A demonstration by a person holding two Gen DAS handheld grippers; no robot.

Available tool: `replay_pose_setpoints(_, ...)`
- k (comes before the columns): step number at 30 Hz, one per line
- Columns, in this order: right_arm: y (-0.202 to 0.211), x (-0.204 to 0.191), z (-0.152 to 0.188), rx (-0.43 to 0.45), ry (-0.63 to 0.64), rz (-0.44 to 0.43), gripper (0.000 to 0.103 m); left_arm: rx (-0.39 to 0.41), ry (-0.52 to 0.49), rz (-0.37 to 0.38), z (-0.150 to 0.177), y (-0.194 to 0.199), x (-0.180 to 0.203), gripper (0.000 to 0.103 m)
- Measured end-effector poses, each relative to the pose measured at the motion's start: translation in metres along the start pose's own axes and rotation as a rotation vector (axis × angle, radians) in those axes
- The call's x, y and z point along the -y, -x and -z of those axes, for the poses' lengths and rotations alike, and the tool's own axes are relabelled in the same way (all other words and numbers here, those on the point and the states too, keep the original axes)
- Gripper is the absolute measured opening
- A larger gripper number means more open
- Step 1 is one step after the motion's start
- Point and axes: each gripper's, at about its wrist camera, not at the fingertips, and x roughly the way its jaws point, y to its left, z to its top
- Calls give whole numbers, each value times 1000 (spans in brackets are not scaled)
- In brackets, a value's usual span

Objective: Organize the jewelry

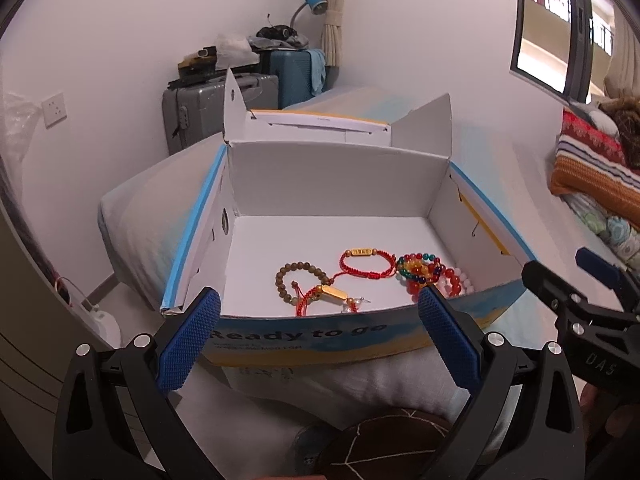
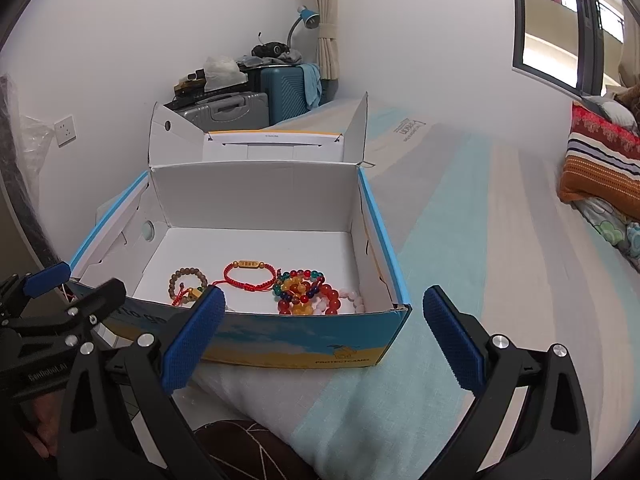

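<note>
An open cardboard box (image 1: 304, 336) (image 2: 304, 340) with a blue and yellow front stands on the bed. Inside lie a brown wooden bead bracelet (image 1: 296, 274) (image 2: 188, 276), a red cord bracelet with a gold bar (image 1: 366, 264) (image 2: 250, 274), a second red cord piece with a gold charm (image 1: 332, 293), and a heap of coloured bead bracelets (image 1: 428, 276) (image 2: 308, 292). My left gripper (image 1: 320, 340) is open, just in front of the box's near wall. My right gripper (image 2: 320, 344) is open too, at the box's front right corner. Both hold nothing.
The box's lid (image 2: 272, 140) stands up behind it. Suitcases (image 1: 224, 108) with clutter and a blue lamp (image 1: 314, 4) fill the far corner. A striped pillow (image 2: 600, 160) lies at right on the bed (image 2: 480, 260). A brown patterned cushion (image 1: 380, 448) sits below the grippers.
</note>
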Motion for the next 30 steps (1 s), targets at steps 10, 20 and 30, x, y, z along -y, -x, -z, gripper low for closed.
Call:
replay_pose_setpoints(10,0,0,0,0,0,-2,95,17,-39,-32,0,3,6,97)
replay_pose_setpoints(20,0,0,1,-4,4,-5,95,6,-48,-47,-3,0,12,97)
replay_pose_setpoints(30,-2,-1,4,-9,4,-8,95,-5,-52,-42,-2,-3,13,97)
